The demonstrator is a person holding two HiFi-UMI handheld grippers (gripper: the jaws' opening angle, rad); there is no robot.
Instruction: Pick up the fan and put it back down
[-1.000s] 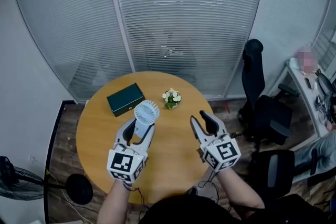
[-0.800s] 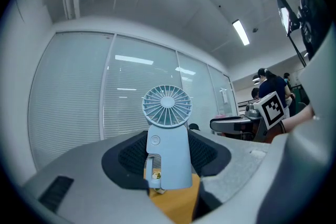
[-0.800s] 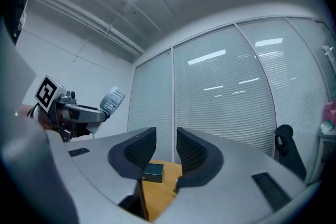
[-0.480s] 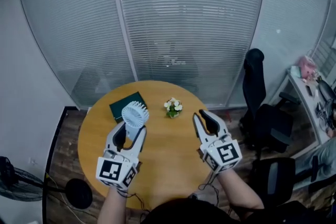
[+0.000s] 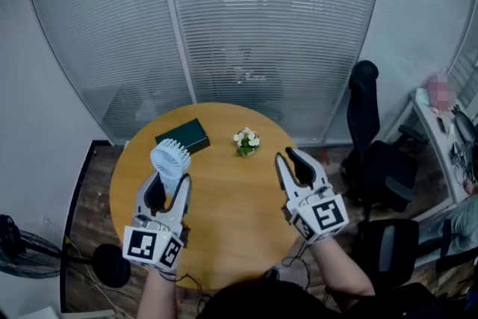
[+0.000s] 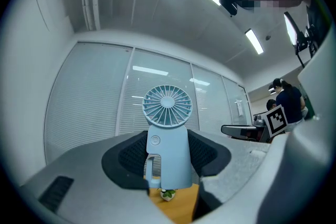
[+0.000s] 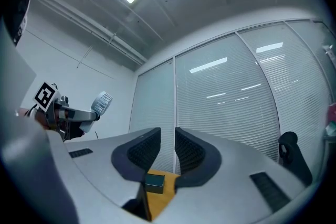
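While the left gripper pinches the pale blue fan by its handle — head upright, raised clear of the round table, over its left side — the right gripper hangs empty, its jaws just closing, narrowly apart.

Left gripper jaws clamped on fan, right gripper jaws just closing, empty

Round wooden table with green box, flowers
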